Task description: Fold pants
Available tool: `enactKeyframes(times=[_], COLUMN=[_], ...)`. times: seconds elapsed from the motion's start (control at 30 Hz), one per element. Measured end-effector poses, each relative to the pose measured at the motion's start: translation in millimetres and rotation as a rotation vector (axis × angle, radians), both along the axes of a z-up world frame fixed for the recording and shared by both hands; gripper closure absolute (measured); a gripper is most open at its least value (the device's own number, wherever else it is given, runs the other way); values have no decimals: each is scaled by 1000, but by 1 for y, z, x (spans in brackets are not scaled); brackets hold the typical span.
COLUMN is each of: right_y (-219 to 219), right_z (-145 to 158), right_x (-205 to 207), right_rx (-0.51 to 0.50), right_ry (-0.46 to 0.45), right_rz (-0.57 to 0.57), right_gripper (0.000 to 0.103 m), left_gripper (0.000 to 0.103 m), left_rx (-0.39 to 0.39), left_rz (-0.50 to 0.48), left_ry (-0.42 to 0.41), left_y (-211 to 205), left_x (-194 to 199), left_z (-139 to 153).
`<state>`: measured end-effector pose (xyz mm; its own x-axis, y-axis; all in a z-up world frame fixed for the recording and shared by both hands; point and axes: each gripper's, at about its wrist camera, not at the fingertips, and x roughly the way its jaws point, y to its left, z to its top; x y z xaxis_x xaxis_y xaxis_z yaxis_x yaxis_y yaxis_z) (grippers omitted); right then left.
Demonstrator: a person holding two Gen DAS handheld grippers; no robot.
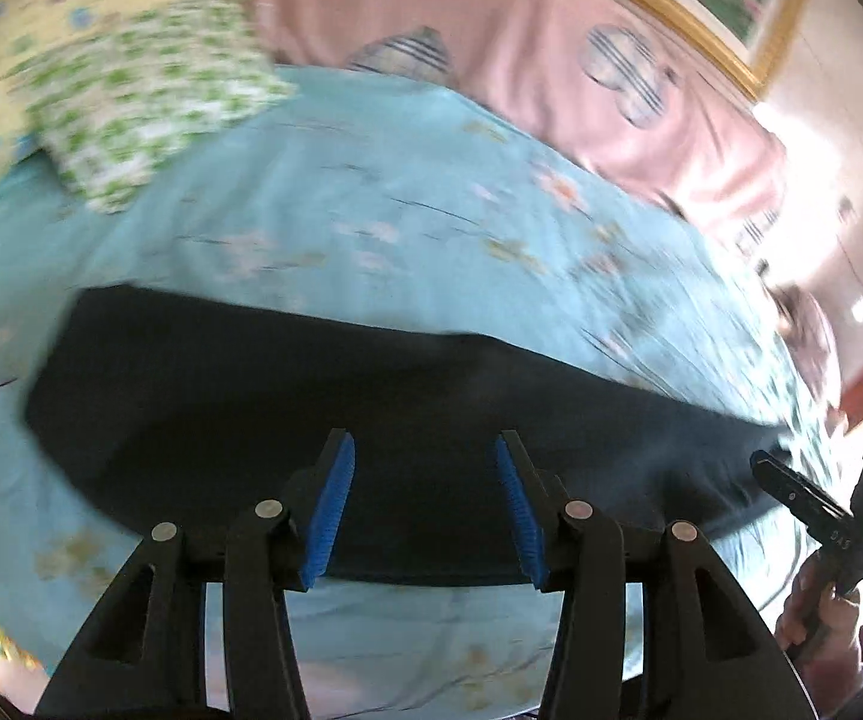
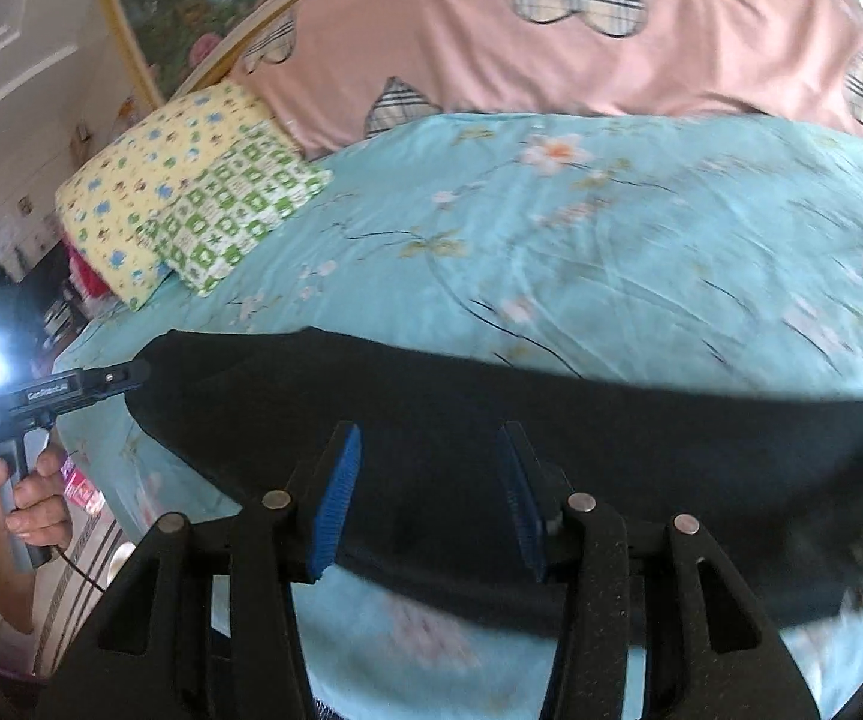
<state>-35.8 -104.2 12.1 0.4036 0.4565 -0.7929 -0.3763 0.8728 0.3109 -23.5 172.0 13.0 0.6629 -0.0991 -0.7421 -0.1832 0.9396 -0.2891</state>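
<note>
Dark navy pants lie flat across a light blue floral bedspread; they also show in the right wrist view. My left gripper is open, hovering above the pants' near edge with nothing between its blue pads. My right gripper is open too, above the pants' near edge, empty. The right gripper's body shows at the right of the left wrist view. The left gripper's body shows at the left of the right wrist view, near the pants' left end.
A yellow floral pillow and a green checked pillow lie at the bed's far left. A pink quilt with plaid hearts runs along the far side. A framed picture hangs behind. The bed's edge is near me.
</note>
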Motion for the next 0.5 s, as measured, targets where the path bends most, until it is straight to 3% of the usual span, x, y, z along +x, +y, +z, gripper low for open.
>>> enactKeyframes(times=[0.23,0.5], right_y=[-57,-93], right_z=[5,13], right_x=[-24,-44], right_rx=[-6,-10], right_ry=[22,17], right_rz=[-147,-248], right_gripper=[54,54], left_gripper=[54,48], left_rx=[-6,-16], left_rz=[-191,-314], left_ry=[17,19], left_y=[-76,-128], left_x=[30,56], left_z=[-5,0])
